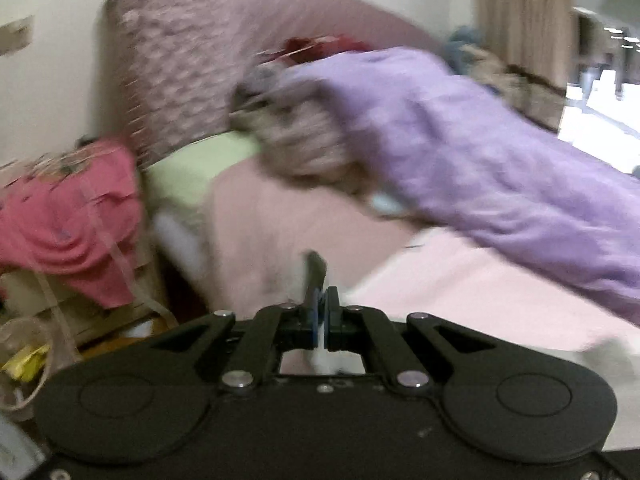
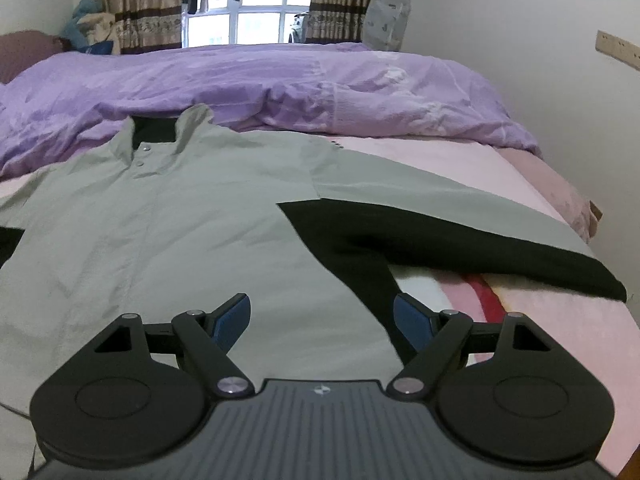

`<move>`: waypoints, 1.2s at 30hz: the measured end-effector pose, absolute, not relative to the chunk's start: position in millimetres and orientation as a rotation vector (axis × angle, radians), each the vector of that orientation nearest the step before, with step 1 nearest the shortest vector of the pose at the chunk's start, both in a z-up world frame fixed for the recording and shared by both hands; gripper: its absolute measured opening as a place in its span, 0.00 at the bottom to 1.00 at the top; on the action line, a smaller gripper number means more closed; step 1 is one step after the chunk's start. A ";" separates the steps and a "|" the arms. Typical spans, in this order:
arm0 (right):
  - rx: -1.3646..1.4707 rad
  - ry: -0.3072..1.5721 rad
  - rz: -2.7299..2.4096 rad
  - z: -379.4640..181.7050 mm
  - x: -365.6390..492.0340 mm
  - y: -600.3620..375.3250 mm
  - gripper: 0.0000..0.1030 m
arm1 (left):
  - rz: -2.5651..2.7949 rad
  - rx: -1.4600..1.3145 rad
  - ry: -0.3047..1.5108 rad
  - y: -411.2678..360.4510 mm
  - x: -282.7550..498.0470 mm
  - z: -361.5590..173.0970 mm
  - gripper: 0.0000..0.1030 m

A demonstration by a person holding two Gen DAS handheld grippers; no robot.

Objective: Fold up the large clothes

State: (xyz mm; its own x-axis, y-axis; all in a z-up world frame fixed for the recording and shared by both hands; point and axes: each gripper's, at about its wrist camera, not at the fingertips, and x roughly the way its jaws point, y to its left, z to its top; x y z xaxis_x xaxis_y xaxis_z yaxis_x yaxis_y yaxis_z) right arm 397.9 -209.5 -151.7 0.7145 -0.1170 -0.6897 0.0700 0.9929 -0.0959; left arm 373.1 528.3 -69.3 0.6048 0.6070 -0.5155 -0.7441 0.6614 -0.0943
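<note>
1. my left hand-held gripper (image 1: 321, 300) is pressed together; whether it pinches cloth, the blur hides.
2. my right hand-held gripper (image 2: 322, 318) is spread wide above the grey-green jacket (image 2: 180, 216).
3. the jacket lies flat on the bed (image 2: 460, 160), beside the purple duvet (image 2: 280, 84).

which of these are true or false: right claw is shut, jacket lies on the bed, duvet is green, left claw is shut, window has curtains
1. The right claw is shut. False: it is open above the jacket.
2. The jacket lies on the bed. True.
3. The duvet is green. False: it is purple.
4. The left claw is shut. True.
5. The window has curtains. True.
</note>
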 end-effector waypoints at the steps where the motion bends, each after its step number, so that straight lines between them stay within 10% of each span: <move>1: -0.062 0.767 -0.108 -151.8 400.1 -213.0 0.93 | 0.756 -0.307 0.470 511.5 380.1 -62.1 0.00; 36: -0.038 0.713 -0.387 -190.6 503.2 -368.2 0.93 | -0.309 -0.029 0.323 -152.5 615.9 -43.2 0.00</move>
